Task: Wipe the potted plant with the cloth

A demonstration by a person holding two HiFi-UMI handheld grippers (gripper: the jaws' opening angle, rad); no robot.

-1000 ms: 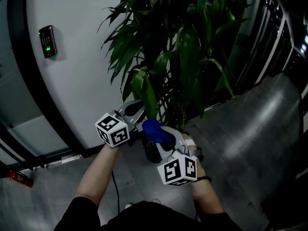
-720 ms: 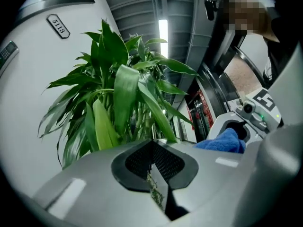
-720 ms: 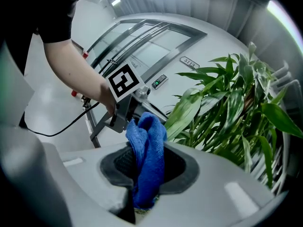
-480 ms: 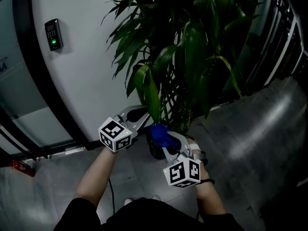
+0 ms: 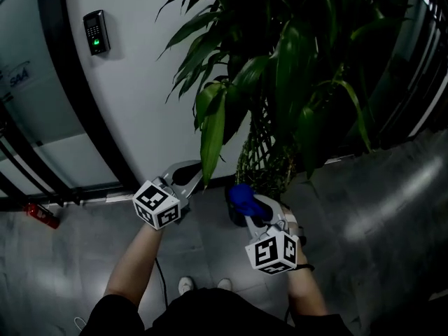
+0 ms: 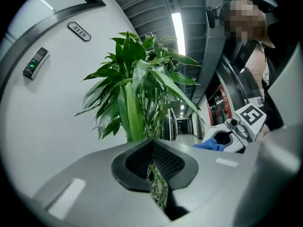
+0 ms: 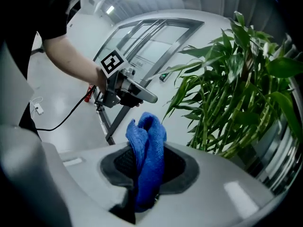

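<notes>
**Blue cloth held just beside a pinched leaf**

The blue cloth point(image 5: 242, 197) is sitting bunched in the right gripper point(image 5: 246, 204), whose fingers are pressing together on it. Its long axis is running along the jaws, and its free end is pointing out toward the potted plant point(image 5: 287, 75). It is hanging low, just right of a drooping leaf point(image 5: 212, 135). The left gripper point(image 5: 194, 178) is clamping its fingers on that leaf's tip. The leaf is hanging lengthwise from the crown, with its tip pointing down into the jaws. The plant is standing against a white wall point(image 5: 140, 96) that is carrying a keypad point(image 5: 96, 32) glowing green. A glossy grey floor point(image 5: 378, 208) is spreading out below, and a cable point(image 5: 161, 285) is trailing across it.
</notes>
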